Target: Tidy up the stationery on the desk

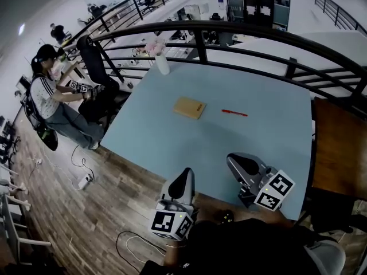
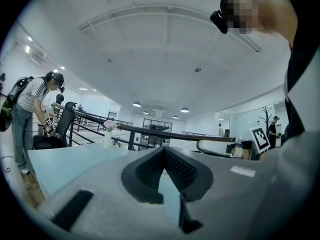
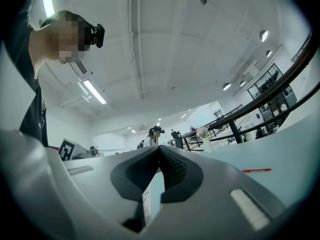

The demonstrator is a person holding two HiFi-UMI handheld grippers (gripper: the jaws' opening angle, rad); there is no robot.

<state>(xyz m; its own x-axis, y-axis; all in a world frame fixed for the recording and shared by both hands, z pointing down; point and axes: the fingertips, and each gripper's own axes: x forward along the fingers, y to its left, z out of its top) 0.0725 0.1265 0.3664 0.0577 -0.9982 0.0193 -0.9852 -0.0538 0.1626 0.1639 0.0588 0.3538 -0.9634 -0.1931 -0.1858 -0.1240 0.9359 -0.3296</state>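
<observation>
Two empty grippers at the near edge of the desk [image 1: 160, 142]

The left gripper [image 1: 188, 171] and right gripper [image 1: 231, 157] both have their jaws pressed together on nothing. Farther out lie a tan notebook [image 1: 190, 107] and, well to its right, a red pen [image 1: 234, 113]. A flower vase [image 1: 161, 63] stands far left.

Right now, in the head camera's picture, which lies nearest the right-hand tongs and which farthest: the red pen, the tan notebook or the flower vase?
1. Red pen, straight ahead of the right tongs.
2. Tan notebook, ahead and off to the left.
3. Flower vase, far back on the left.
</observation>
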